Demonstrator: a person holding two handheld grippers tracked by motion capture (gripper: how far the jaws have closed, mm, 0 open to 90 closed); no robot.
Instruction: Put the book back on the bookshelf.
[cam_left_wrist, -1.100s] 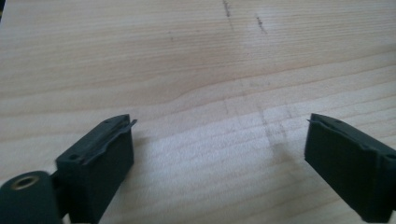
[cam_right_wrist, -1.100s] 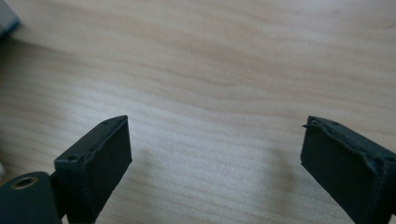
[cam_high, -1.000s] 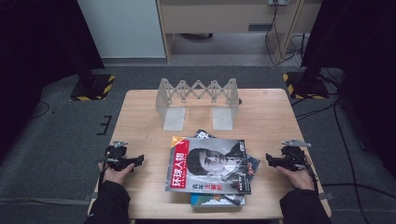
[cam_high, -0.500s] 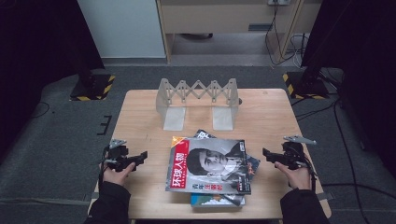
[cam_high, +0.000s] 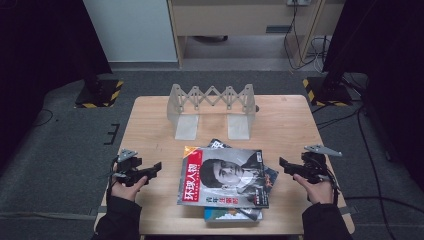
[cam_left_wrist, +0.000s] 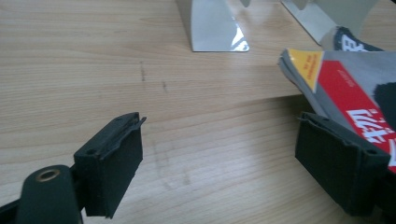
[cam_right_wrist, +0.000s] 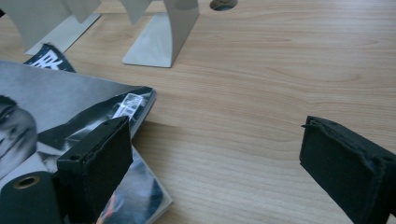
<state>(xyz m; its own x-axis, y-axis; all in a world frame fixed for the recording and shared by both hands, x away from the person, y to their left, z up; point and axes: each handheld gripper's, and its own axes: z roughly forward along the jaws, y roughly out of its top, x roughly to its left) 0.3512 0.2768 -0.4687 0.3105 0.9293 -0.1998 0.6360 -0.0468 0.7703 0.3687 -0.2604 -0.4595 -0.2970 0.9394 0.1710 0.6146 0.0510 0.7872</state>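
High view, magazine stack (cam_high: 225, 177) between left tool (cam_high: 150, 169), right tool (cam_high: 286, 165)

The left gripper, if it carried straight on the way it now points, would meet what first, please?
Most likely the left edge of the top red-and-grey magazine: in the high view the left gripper, open and empty, aims right across bare wooden table towards the stack. Its height above the table is unclear, so it might skim over.

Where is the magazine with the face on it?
In the high view, the magazine tops a small pile mid-table, between the two grippers, just in front of the grey folding rack.
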